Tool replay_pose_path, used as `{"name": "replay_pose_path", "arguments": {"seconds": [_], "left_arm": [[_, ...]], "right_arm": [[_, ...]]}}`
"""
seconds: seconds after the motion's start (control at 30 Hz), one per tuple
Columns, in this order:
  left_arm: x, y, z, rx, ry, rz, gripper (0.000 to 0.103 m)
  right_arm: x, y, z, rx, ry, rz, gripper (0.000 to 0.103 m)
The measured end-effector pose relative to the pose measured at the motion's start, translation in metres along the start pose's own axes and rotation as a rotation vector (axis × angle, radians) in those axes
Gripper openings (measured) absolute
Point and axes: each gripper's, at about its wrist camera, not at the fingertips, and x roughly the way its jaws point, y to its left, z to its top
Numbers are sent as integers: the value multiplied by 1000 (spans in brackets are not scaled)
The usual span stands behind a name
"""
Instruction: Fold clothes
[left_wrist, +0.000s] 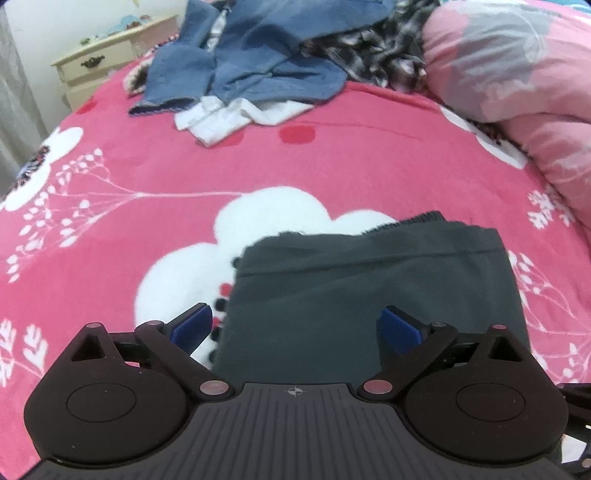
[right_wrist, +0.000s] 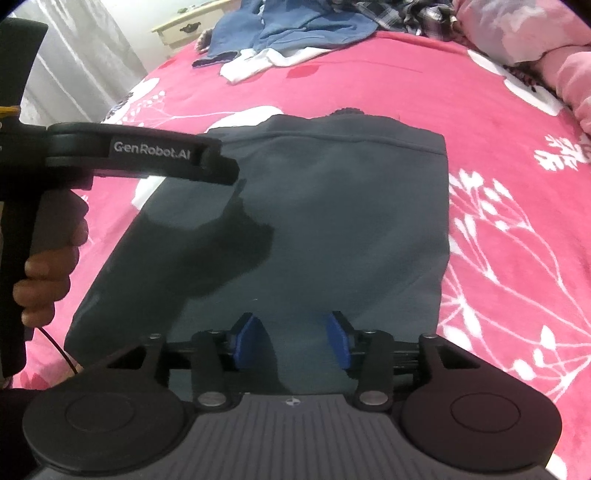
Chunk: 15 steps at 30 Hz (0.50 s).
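Left claw (left_wrist: 295, 326), at the bottom of the left wrist view, stands wide, its blue pads apart with nothing pinched between them; beneath it lies the dark grey garment (left_wrist: 373, 295), at lower centre of the frame, spread flat on the pink bedspread (left_wrist: 332, 173). Right claw (right_wrist: 291, 341), at the bottom of the right wrist view, stands partly open, its pads clear of the cloth; the same garment (right_wrist: 332, 221) fills the middle of that frame as a neat rectangle, a hem line running across its far edge. Left tool and the hand (right_wrist: 48, 280) gripping it show at the left edge of that view, above the garment's left side. Step in hand, as judged: release after a fold, the piece lying squared. Upper part of both frames: a heap of unfolded clothes (left_wrist: 258, 55), blue, white and plaid, well apart from the folded piece; a pink quilt (left_wrist: 517, 85) at upper right. Next move calls for either another fold or reaching to the heap for a fresh piece.
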Motion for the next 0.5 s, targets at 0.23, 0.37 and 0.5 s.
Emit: {"name": "replay_pose_path", "arguments": {"seconds": [0.23, 0.37, 0.5], "left_arm": [[-8, 6, 2, -15, -31, -39, 103], [-6, 11, 3, -29, -14, -62, 103], [-5, 15, 1, -40, -13, -53, 103]], "right_arm": [[5, 4, 2, -7, -14, 32, 71], [5, 4, -2, -7, -34, 42, 95], [6, 7, -5, 3, -55, 51, 103]]}}
